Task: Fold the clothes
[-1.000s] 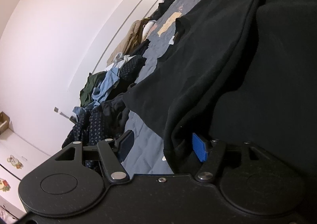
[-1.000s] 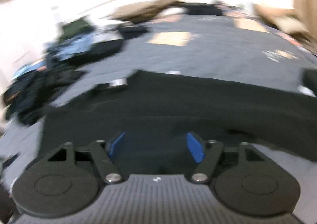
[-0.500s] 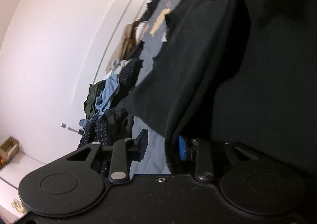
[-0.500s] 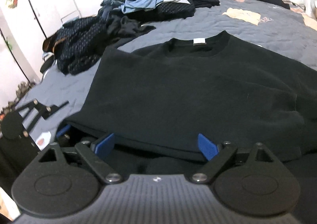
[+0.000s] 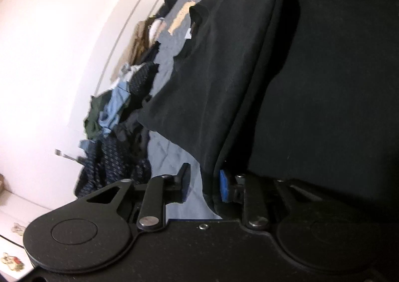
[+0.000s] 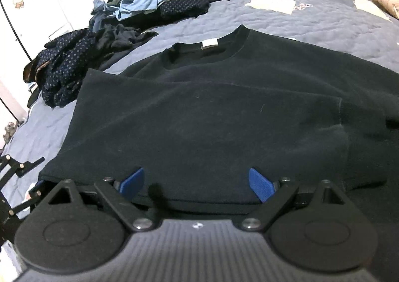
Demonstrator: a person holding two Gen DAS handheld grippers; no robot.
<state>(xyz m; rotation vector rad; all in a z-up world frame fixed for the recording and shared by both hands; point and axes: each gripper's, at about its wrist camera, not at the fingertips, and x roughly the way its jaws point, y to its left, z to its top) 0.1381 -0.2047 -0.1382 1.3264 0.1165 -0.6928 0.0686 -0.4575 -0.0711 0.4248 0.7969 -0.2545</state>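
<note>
Since a second ago the left gripper (image 5: 203, 187) has been closing its jaws, which now stand narrow around the near left corner of the black sweatshirt (image 6: 212, 117); a fold of the hem lies between them against the blue pad (image 5: 223, 186), while a strip of quilt shows between the cloth and the other finger, so a firm pinch cannot be told. Over the same second the right gripper (image 6: 197, 184) has come down from a blurred view across the bed to hover just above the sweatshirt's near hem, and its jaws have been opening; they now stand wide, blue pads (image 6: 260, 183) apart, with nothing between them.

Spread flat on the grey-blue quilted bedspread (image 6: 311, 20), the sweatshirt has its collar and white neck label (image 6: 209, 43) toward the far edge of the bed. One side is folded inward across the chest, with a sleeve seam showing at right. A pile of unfolded clothes (image 6: 139, 5) lies along the bed's far left edge, well apart from the sweatshirt.
</note>
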